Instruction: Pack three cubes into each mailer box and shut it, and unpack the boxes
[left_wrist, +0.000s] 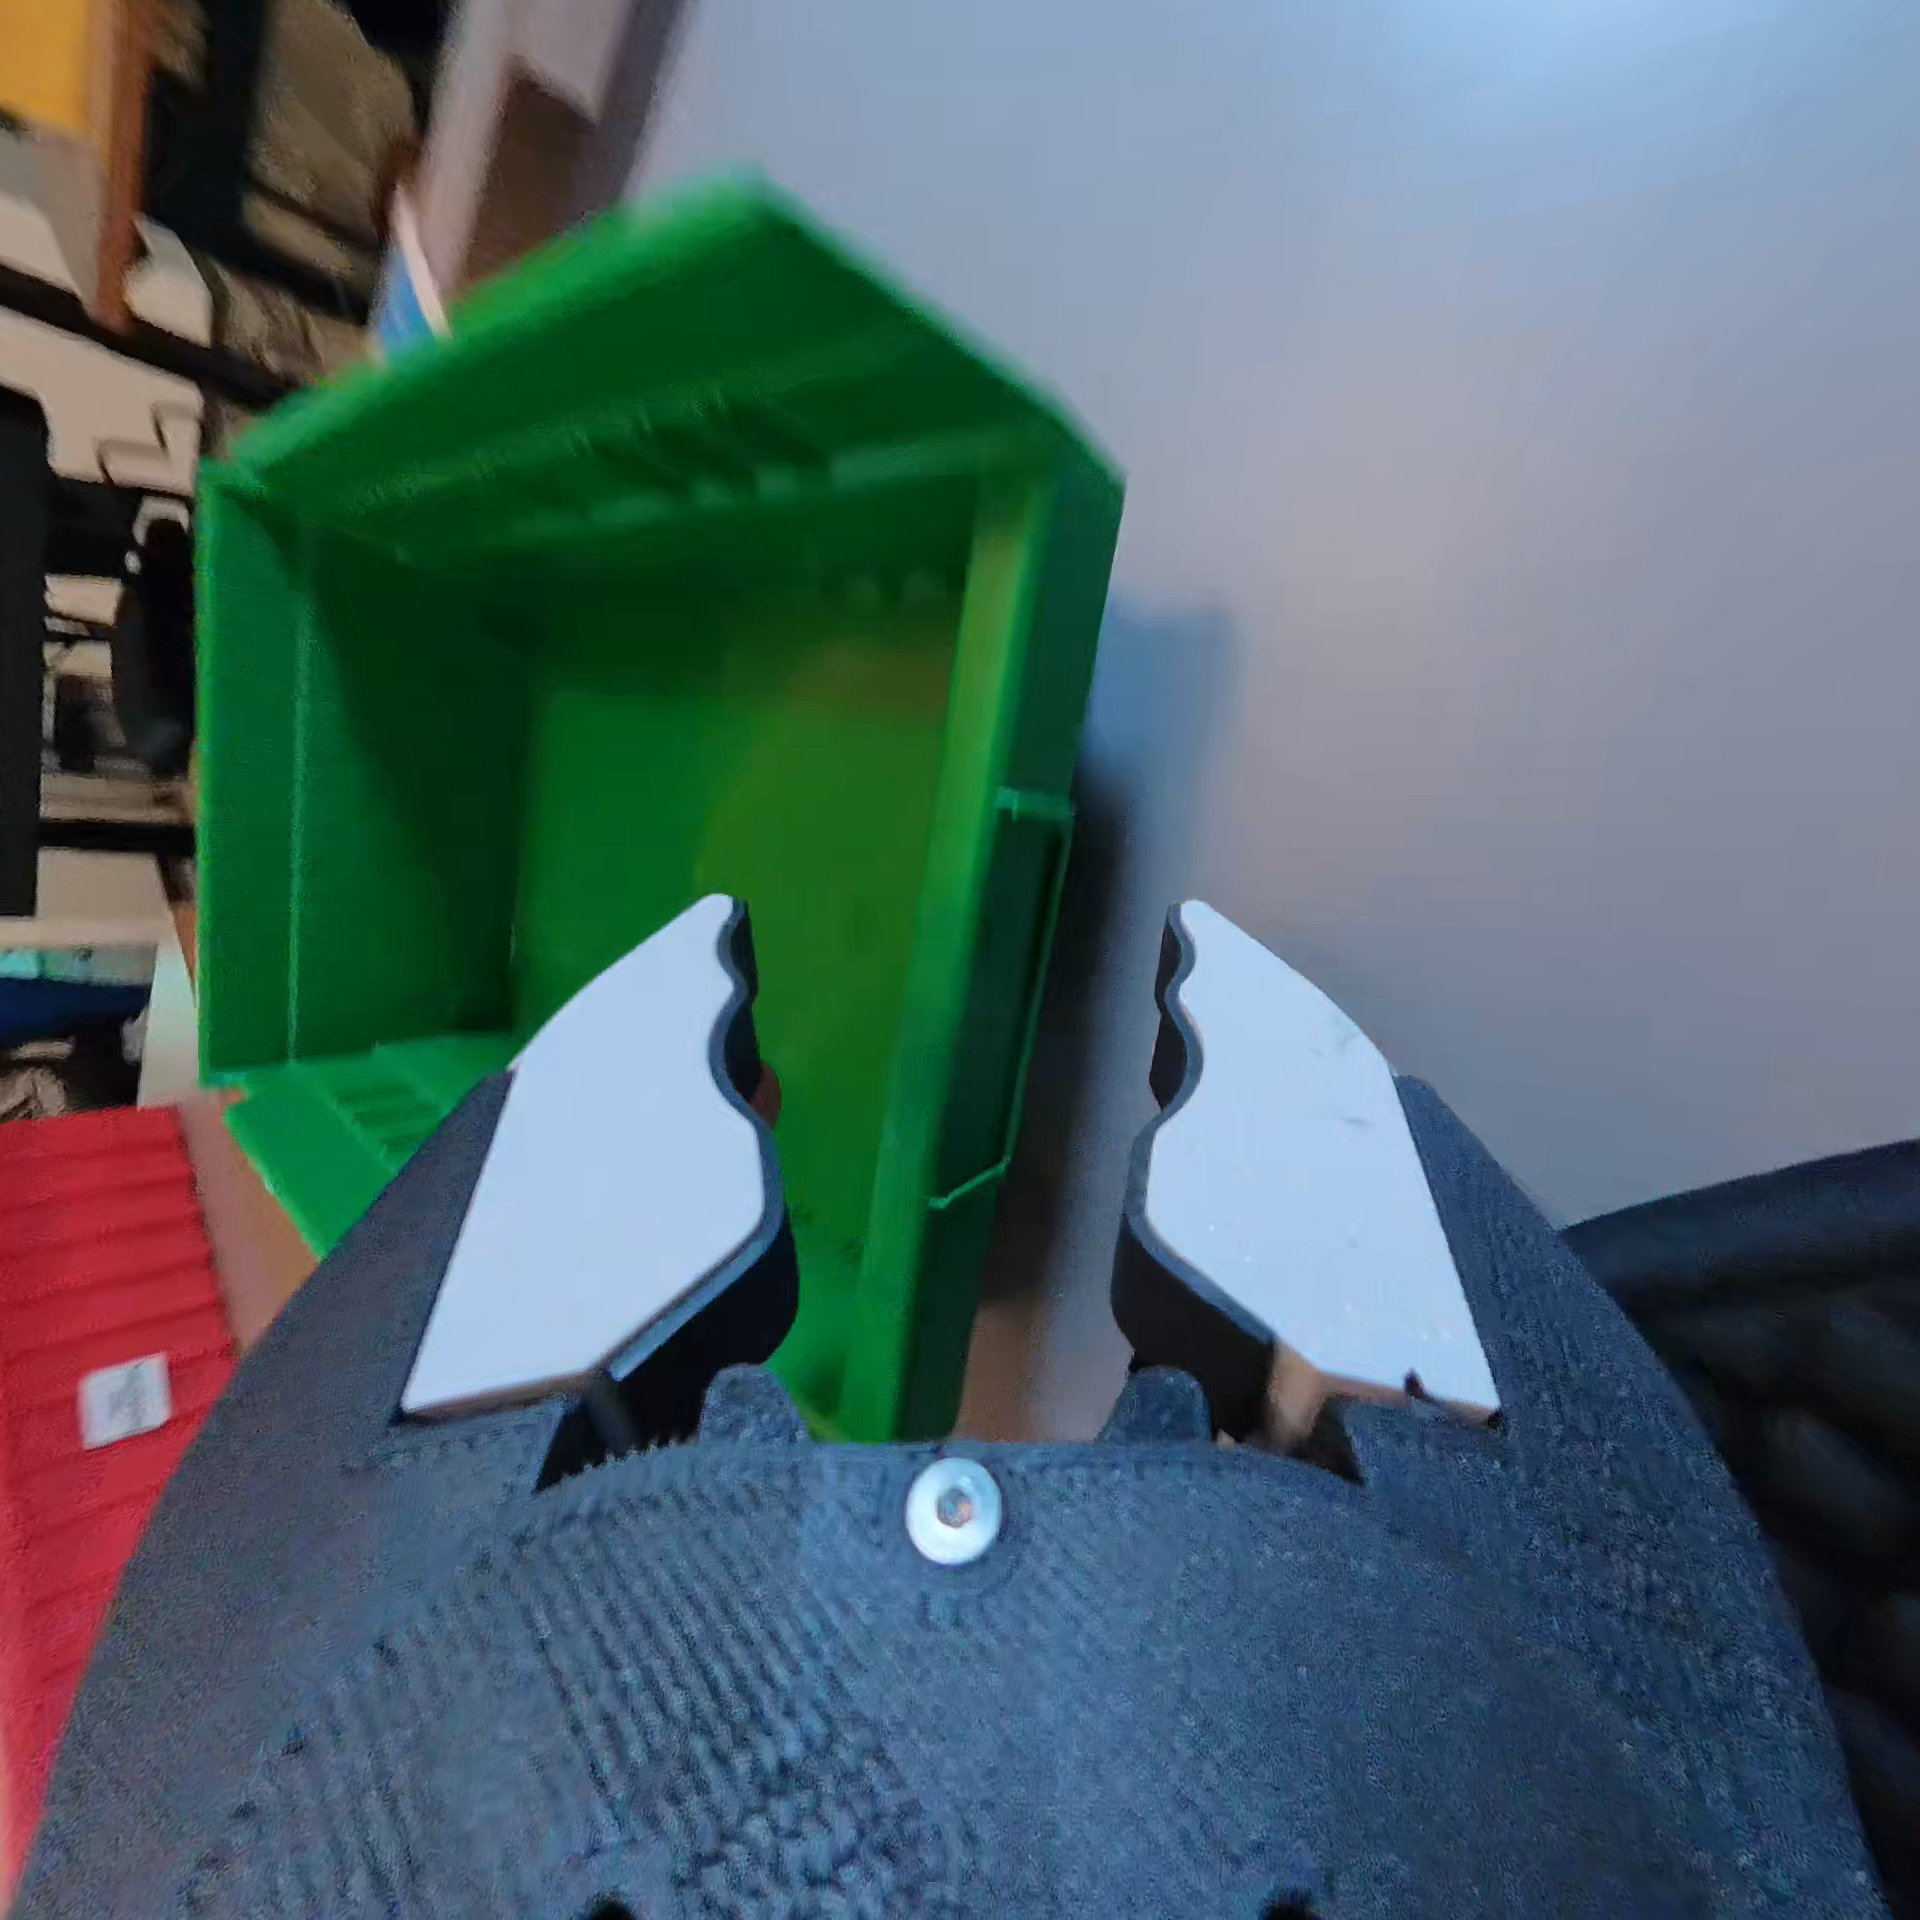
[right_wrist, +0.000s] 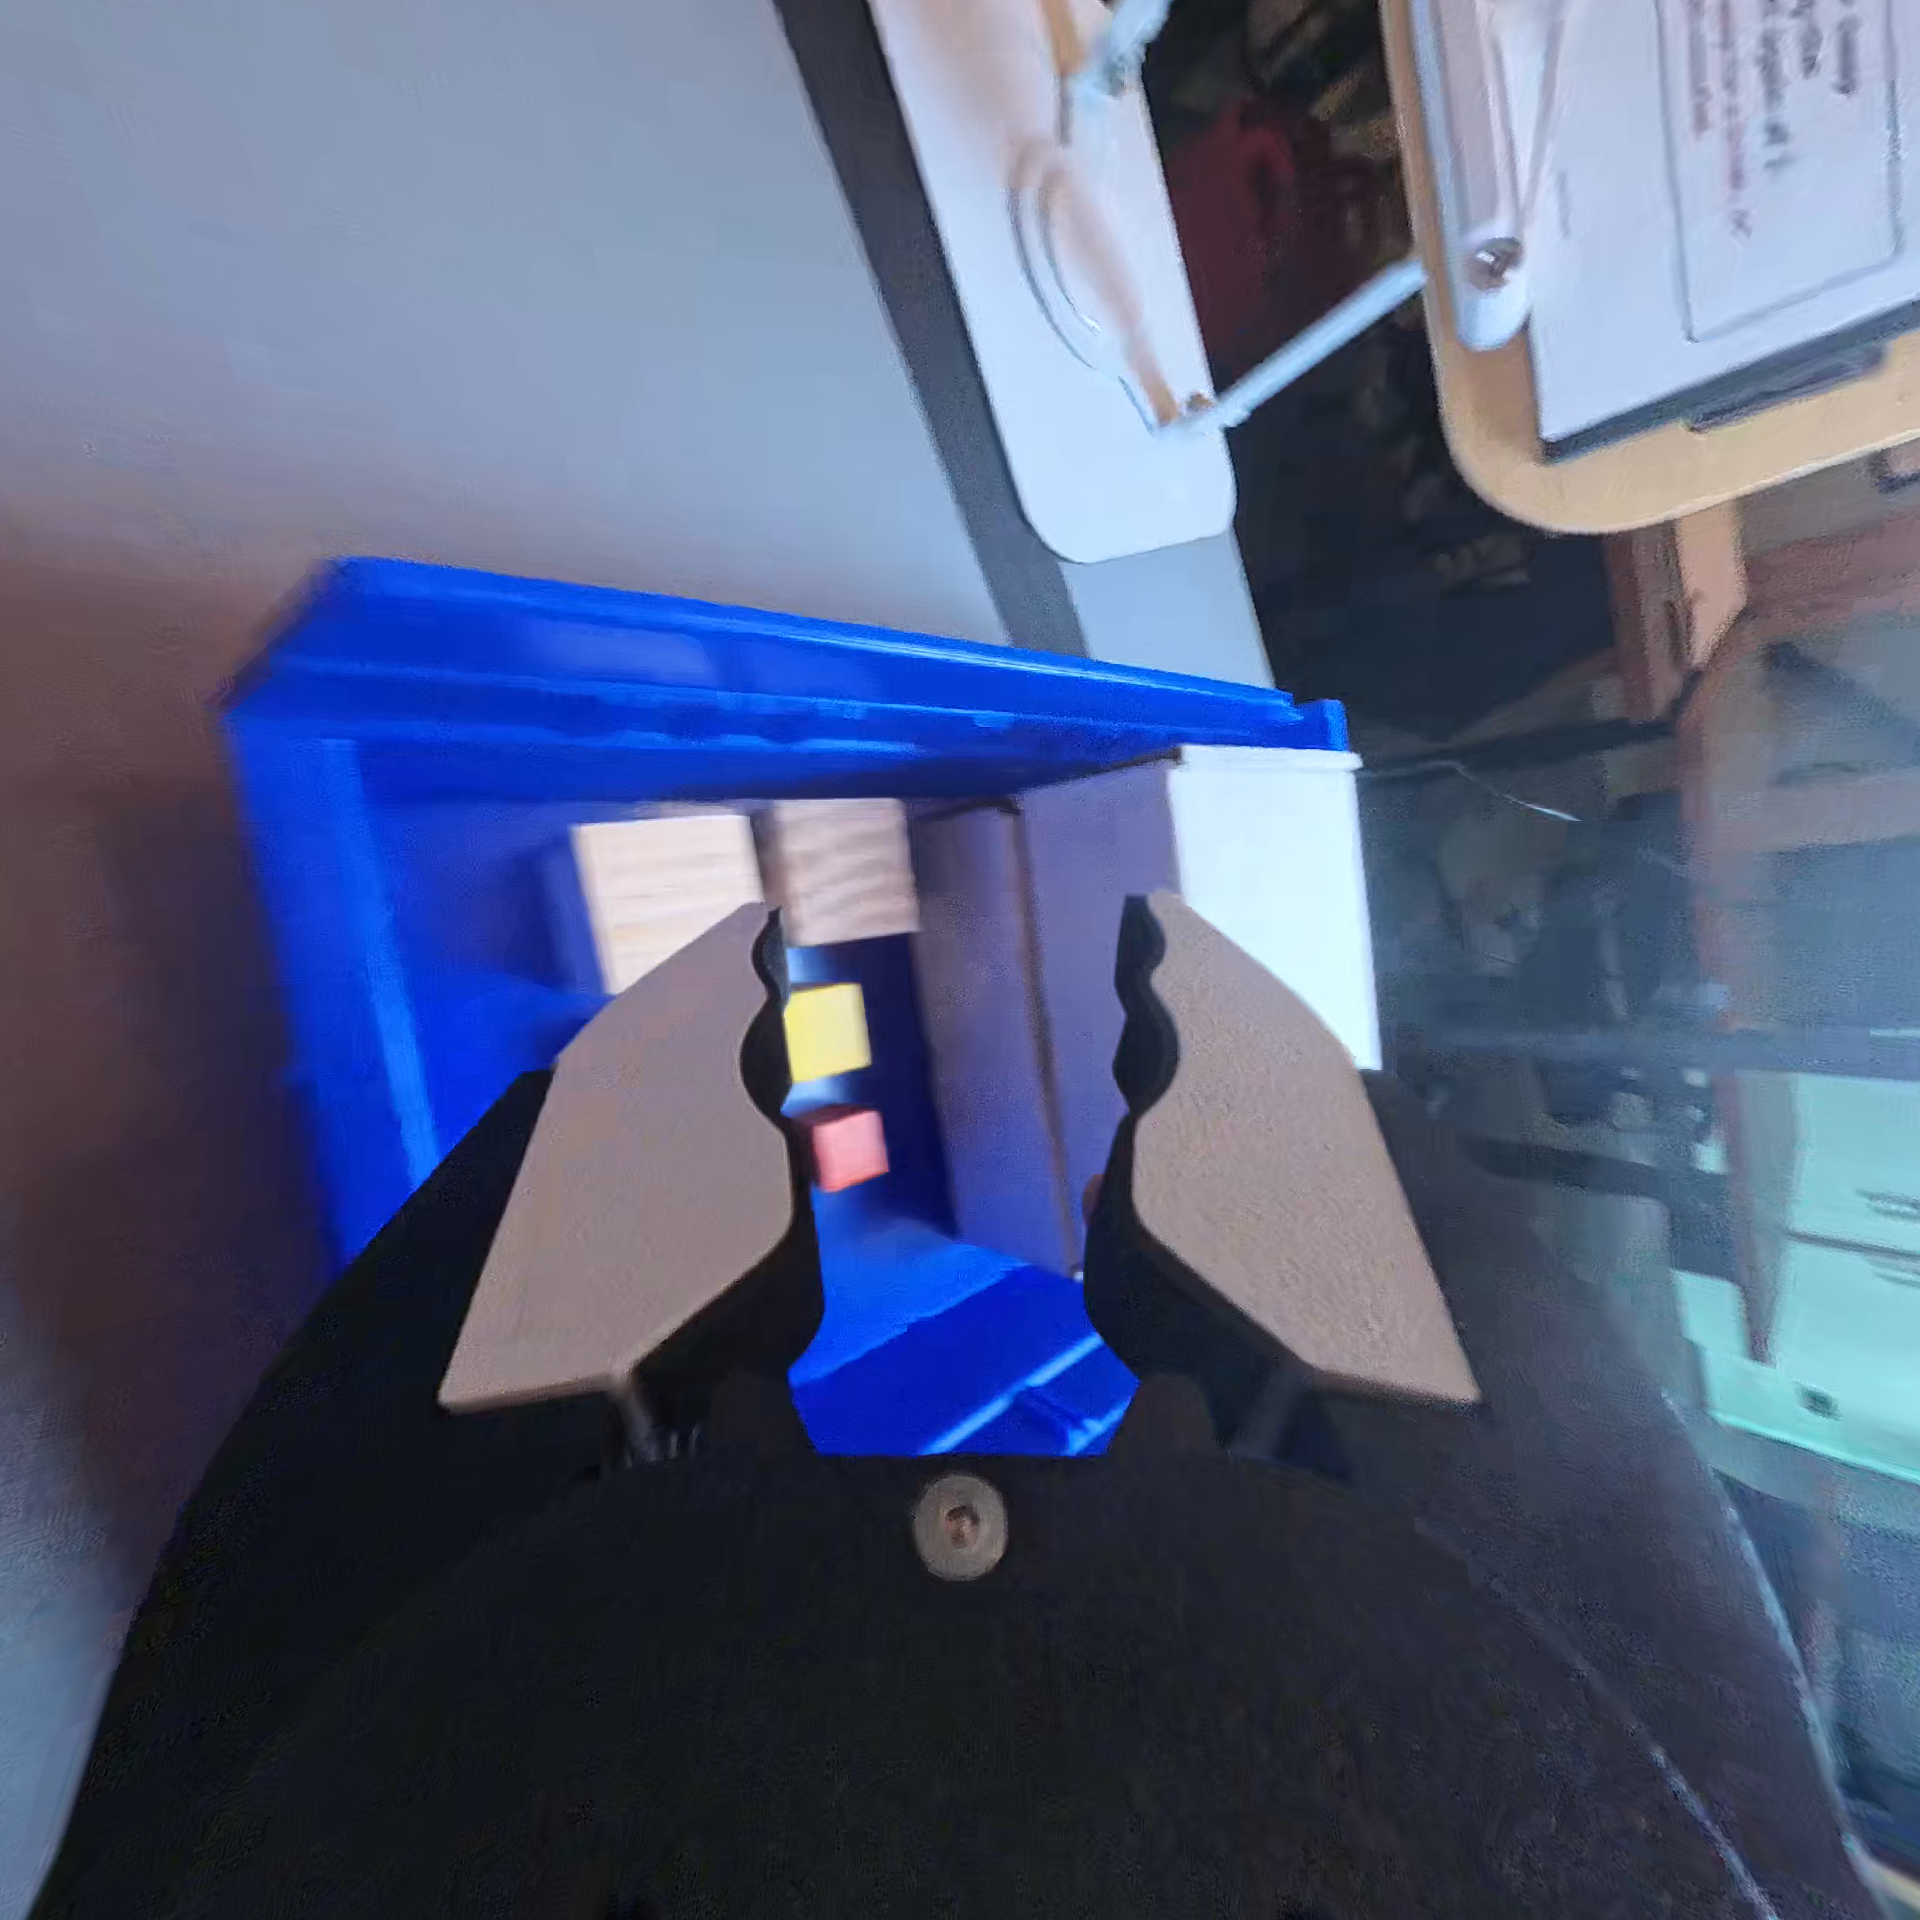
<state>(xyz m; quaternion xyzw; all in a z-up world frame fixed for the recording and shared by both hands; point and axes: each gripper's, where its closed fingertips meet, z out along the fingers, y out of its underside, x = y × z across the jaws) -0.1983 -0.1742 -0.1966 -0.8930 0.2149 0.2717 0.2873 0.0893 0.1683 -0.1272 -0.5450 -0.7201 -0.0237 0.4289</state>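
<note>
mailer boxes are both open, one in front of each gripper. green mailer box (left_wrist: 644, 665) sits on the pale desk (left_wrist: 1455, 520) ahead of the left gripper (left_wrist: 956, 935), lid up; its inside looks empty as far as the blur lets me tell. blue mailer box (right_wrist: 343, 935) is ahead of the right gripper (right_wrist: 945, 925), lid raised over it, contents visible: two plain wooden cubes (right_wrist: 665, 883) side by side at the far end, then a small yellow cube (right_wrist: 826, 1031) and a small red cube (right_wrist: 849, 1146) nearer the camera.

both sets of fingers stand apart and hold nothing. left fingers straddle the near right wall of the green box without clearly touching it; right fingers hover in front of the blue box opening.

judgement: blue box is loaded, green is not, so this reads as unpacking blue or mid transfer; can't tell which. next move likely calls for the right gripper to go in over the red or yellow cube. those are small and sit near a wall, so little room for the fingers.

writing: a small white sticker (left_wrist: 125, 1403) on a red thing at left, and printed sheets at the right view's edges; all blurred, no brand seen.
</note>
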